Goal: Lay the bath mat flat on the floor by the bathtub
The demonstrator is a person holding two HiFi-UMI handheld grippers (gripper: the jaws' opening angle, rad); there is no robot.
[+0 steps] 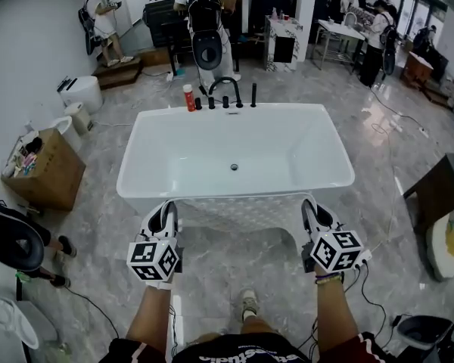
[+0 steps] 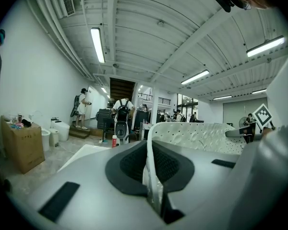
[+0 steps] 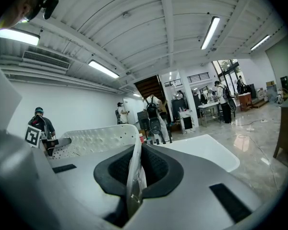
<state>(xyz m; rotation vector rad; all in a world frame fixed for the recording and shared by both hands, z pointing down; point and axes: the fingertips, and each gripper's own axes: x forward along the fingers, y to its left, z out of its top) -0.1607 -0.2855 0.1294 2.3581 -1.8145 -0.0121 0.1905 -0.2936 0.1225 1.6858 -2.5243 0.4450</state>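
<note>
A white dimpled bath mat (image 1: 238, 212) hangs stretched between my two grippers, just in front of the near side of the white bathtub (image 1: 136, 165) and above the grey marble floor. My left gripper (image 1: 166, 216) is shut on the mat's left top corner, my right gripper (image 1: 312, 214) on its right top corner. In the left gripper view the mat's edge (image 2: 151, 176) is pinched between the dark pads and the mat (image 2: 197, 135) runs off to the right. The right gripper view shows the same pinch, with the mat (image 3: 98, 138) spreading left.
A black faucet (image 1: 225, 89) and a red bottle (image 1: 188, 97) stand at the tub's far rim. A cardboard box (image 1: 41, 169) sits left, a dark table (image 1: 439, 191) right, a bin (image 1: 427, 331) at lower right. Cables cross the floor. My shoe (image 1: 247, 305) is below the mat. People stand behind.
</note>
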